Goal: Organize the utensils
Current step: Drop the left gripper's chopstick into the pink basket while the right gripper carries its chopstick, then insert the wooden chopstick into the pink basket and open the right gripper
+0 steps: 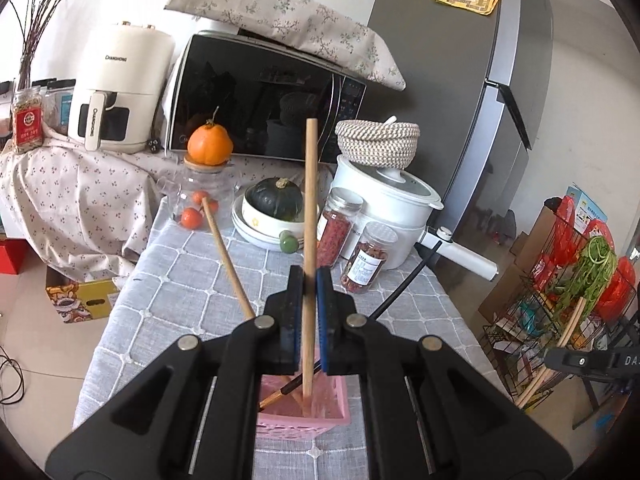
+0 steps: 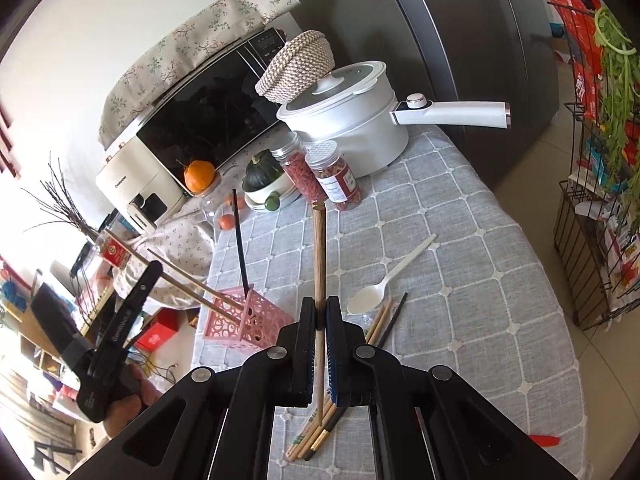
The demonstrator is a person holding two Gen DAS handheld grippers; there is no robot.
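Two grippers busy: my left gripper [image 1: 309, 280] clamped on wooden chopstick [image 1: 310, 208], tip inside pink basket [image 1: 320, 416]; my right gripper [image 2: 320, 312] clamped on brown chopstick [image 2: 319, 256]. Next I judged release needed.

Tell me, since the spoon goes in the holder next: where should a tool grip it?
Grip the white plastic spoon mid-handle, descending from above with fingers straddling it. It lies flat on the grey checked tablecloth, its slim handle angled away from the chopsticks beside the bowl.
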